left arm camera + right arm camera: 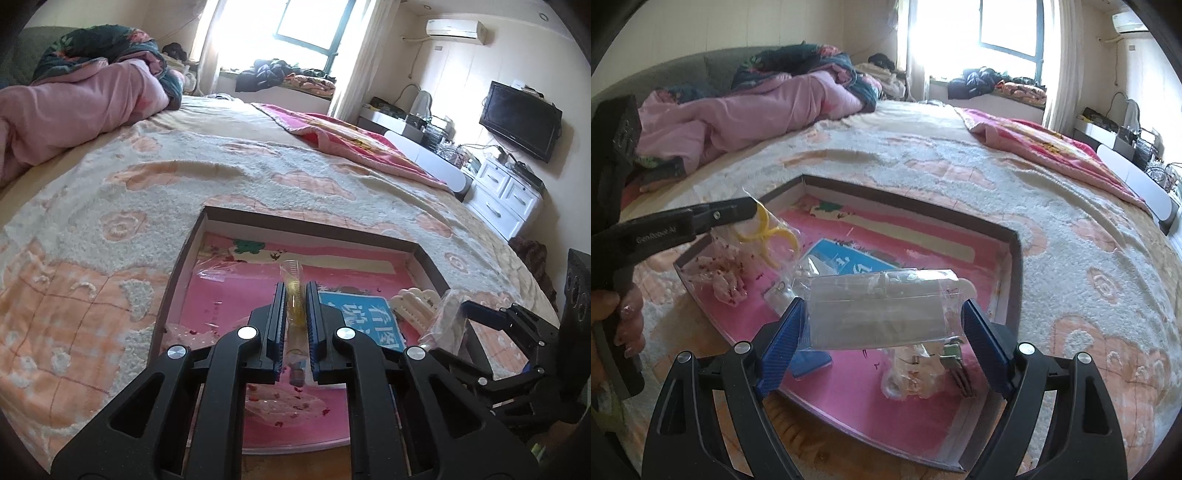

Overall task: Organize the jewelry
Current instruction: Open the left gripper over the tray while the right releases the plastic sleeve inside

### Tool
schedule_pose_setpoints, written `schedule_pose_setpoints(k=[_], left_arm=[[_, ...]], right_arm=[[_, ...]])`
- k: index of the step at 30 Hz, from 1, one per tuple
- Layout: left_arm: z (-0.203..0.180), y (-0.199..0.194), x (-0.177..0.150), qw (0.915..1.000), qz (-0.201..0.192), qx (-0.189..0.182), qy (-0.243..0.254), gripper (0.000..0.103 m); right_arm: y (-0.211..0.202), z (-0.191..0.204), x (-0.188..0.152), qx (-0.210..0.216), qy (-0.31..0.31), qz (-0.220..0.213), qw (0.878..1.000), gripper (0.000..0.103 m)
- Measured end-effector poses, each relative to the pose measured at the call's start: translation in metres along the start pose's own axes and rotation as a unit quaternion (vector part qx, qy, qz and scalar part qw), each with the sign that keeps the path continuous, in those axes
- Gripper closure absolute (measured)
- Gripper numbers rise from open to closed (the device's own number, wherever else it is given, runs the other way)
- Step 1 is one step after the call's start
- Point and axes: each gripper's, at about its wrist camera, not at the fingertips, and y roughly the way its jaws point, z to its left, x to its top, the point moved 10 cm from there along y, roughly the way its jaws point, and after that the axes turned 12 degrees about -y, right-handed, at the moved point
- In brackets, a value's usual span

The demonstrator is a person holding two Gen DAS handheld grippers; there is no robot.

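A shallow box (428, 258) with a pink lining lies on the bed; it also shows in the right wrist view (1015, 258). My left gripper (295, 291) is shut on a clear bag with yellow rings (293, 291), held above the box; the bag also shows in the right wrist view (768, 232). My right gripper (882, 314) is shut on a clear plastic bag (879, 310) with a pale item inside, held over the box. In the left wrist view the right gripper (469, 310) and its bag (443, 317) are at the box's right side.
In the box lie a blue card (362, 317), a white comb-like clip (413, 306), a pink speckled bag (727, 273) and more small bags (912, 373). A pink quilt (74, 107) and a red blanket (351, 136) lie further back on the bed.
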Motion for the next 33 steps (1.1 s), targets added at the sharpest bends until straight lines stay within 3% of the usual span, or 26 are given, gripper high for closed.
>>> schedule_pose_setpoints(k=[11,25,33], left_arm=[[0.023,0.002,-0.004,0.9994,0.008,0.013,-0.032,0.095],[0.039,-0.005,-0.015,0.9983,0.020,0.032,-0.045,0.087],[0.038,-0.013,-0.020,0.9981,0.020,0.040,-0.043,0.060]], right_arm=[[0.015,0.011,-0.008,0.011,-0.026,0.036,0.999,0.019],[0.005,0.006,-0.010,0.007,-0.004,0.020,1.000,0.009],[-0.012,-0.005,-0.012,0.003,0.028,-0.001,1.000,0.008]])
